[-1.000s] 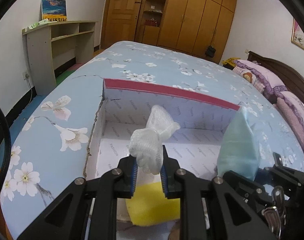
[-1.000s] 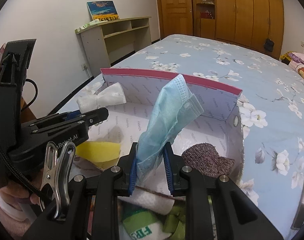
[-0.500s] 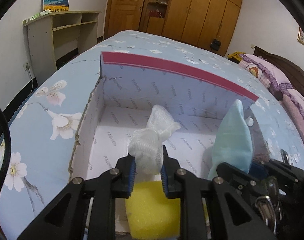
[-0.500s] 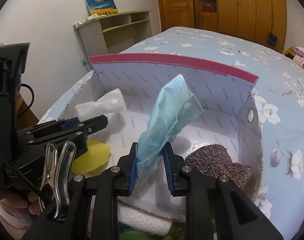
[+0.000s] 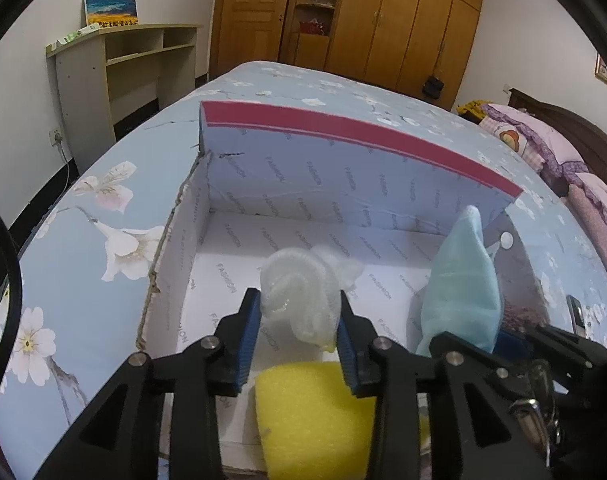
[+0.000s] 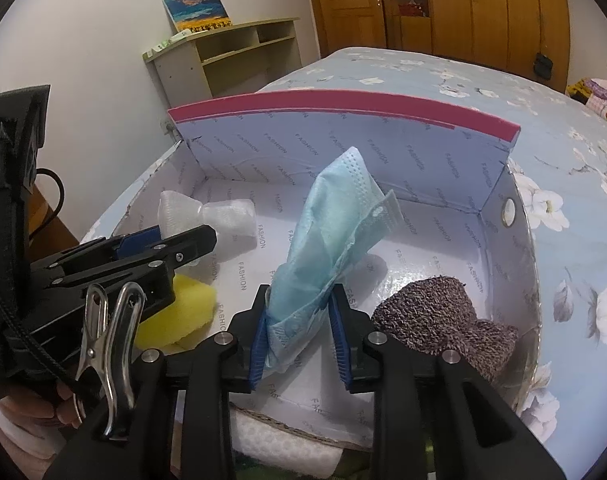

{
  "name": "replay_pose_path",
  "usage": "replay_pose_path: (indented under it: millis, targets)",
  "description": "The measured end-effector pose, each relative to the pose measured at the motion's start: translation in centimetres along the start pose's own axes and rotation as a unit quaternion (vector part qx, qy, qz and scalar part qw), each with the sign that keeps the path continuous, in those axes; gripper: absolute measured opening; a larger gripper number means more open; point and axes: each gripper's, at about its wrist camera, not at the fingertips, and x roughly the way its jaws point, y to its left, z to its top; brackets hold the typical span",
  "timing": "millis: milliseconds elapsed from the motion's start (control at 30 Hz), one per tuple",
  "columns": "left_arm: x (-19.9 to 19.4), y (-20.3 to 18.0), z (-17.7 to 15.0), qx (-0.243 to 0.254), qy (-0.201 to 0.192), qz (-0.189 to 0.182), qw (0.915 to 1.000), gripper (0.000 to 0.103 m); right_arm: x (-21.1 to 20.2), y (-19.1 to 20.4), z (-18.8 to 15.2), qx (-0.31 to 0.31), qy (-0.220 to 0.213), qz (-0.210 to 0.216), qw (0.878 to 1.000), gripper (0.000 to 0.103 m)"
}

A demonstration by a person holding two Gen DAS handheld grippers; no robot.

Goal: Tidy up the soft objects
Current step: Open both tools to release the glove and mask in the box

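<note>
L claw (image 5: 299,332) parted round white mesh (image 5: 299,300); R claw (image 6: 299,320) parted round mask (image 6: 331,224); box (image 5: 303,184) reads "FASHION".

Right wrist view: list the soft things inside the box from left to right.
Yellow sponge → white mesh bundle → blue face mask → brown knitted piece.

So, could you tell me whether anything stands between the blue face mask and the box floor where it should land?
Nothing visible does. The blue face mask sits between the right gripper fingers above bare box floor; the brown knit piece lies right of it, the yellow sponge left.
</note>
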Motion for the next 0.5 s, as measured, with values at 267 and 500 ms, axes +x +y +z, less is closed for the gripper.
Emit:
replay_pose_path:
  millis: [267, 500]
  targets:
    - [-1.2, -0.3, 0.2, 0.007, 0.000, -0.004, 1.0000, 0.058, -1.7, -0.1, 0.1, 0.004, -0.027, 0.005, 1.000, 0.051]
    - [-3.2, -0.4, 0.5, 0.015, -0.018, 0.001, 0.9997, 0.060, -3.1, 0.5, 0.1, 0.004, -0.044, 0.002, 0.999, 0.057]
